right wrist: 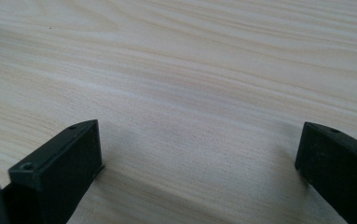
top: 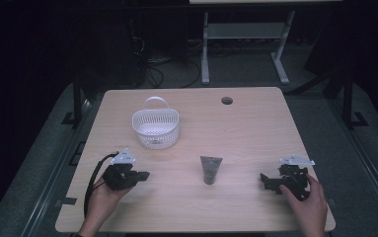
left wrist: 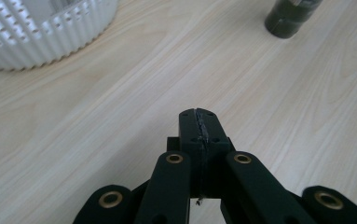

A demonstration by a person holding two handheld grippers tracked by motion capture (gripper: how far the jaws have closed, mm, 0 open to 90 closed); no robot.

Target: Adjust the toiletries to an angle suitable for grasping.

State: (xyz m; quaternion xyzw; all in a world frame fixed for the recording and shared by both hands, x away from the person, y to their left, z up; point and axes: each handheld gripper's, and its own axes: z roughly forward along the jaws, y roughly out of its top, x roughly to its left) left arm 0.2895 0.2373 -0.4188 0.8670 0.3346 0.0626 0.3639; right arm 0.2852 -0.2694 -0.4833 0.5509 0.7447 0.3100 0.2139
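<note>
one basket (top: 155,128), one tube (top: 210,169), two tools

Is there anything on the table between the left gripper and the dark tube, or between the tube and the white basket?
Nothing visible: bare table lies between the shut left gripper and the dark tube, and between the tube and the white basket.

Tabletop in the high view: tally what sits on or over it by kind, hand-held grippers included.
White plastic basket: 1
Dark squeeze tube: 1
Hand-held grippers: 2, the left gripper with jaws shut on nothing, the right gripper with jaws open
Total: 4
</note>
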